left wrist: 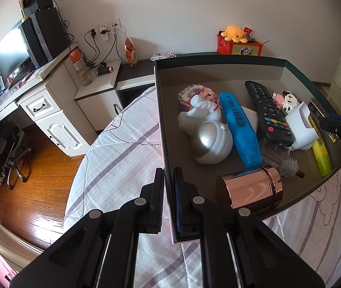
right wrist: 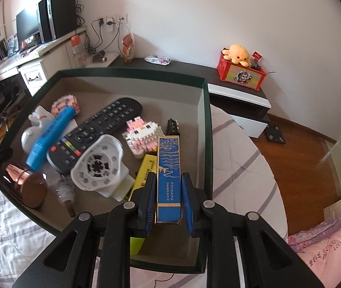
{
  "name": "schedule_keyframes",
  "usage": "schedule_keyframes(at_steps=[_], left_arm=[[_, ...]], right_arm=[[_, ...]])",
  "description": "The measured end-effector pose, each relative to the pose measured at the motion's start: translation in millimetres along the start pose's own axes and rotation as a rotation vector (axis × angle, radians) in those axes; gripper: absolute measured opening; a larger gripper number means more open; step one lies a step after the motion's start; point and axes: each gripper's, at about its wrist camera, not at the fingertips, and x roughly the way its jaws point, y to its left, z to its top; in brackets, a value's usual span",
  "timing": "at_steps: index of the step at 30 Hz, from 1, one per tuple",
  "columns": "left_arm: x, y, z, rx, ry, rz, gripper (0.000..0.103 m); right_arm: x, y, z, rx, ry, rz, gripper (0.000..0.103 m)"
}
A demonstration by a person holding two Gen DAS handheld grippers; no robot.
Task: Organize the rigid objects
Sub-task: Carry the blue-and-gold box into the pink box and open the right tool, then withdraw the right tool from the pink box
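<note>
On the bed [left wrist: 122, 144], a shallow box [left wrist: 218, 58] with a dark green rim rests on the striped quilt and holds the rigid objects. At its left wall, the left hand-held gripper [left wrist: 169, 180] is closed on that wall, one finger outside and one inside. Just inside sits a copper-coloured tin [left wrist: 249, 189] lying on its side, with a clear ridged stopper [left wrist: 288, 165] beside it. Behind the tin are a white figurine [left wrist: 201, 112] and a silver-and-white ball-shaped piece [left wrist: 212, 142], touching each other, and farther back a pastel block model [left wrist: 194, 92]. A blue case [left wrist: 240, 129] lies slantwise beside them, its far end near the block model. Next comes the black remote control [left wrist: 268, 115], then a white plastic holder [right wrist: 98, 165] resting against the remote's near end. A pink-and-white block figure [right wrist: 141, 136] stands behind the holder, and a yellow case [right wrist: 146, 170] lies just to its right, partly under the right hand-held gripper [right wrist: 169, 192]. That gripper is clamped on a long blue box with gold edging [right wrist: 169, 163], holding it by its near end above the box's right part, close to the right wall. Whether the far end touches anything cannot be told.
</note>
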Motion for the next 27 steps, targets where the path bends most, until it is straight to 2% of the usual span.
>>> schedule_keyframes(at_steps=[8, 10, 12, 16, 20, 22, 23, 25, 26, 27], left_arm=[[-1, 2, 0, -0.004, -0.001, -0.002, 0.008], [-1, 1, -1, -0.003, 0.000, 0.002, 0.007], [-2, 1, -1, -0.005, 0.003, 0.006, 0.008], [-7, 1, -2, -0.016, 0.003, 0.014, 0.008], [-30, 0, -4, -0.022, -0.048, 0.023, 0.008], [-44, -1, -5, -0.025, -0.076, 0.033, 0.012], [-53, -1, -7, -0.033, -0.093, 0.042, 0.019], [-74, -2, -10, -0.053, -0.140, 0.047, 0.047], [-83, -2, -12, -0.062, -0.164, 0.048, 0.074], [-97, -3, -16, -0.068, -0.209, 0.052, 0.093]], right_arm=[[-15, -1, 2, 0.008, -0.054, -0.014, 0.023], [-18, 0, 2, 0.008, -0.055, -0.012, 0.029], [-22, 2, 2, 0.007, -0.067, -0.008, 0.040], [-31, 8, 0, 0.008, -0.086, 0.002, 0.048], [-52, 20, -6, -0.002, -0.134, 0.031, 0.080], [-66, 25, -9, -0.007, -0.164, 0.044, 0.081], [-73, 27, -12, -0.005, -0.179, 0.051, 0.081], [-88, 31, -16, -0.007, -0.213, 0.051, 0.084], [-97, 34, -19, -0.011, -0.230, 0.044, 0.087], [-106, 35, -22, -0.010, -0.254, 0.044, 0.089]])
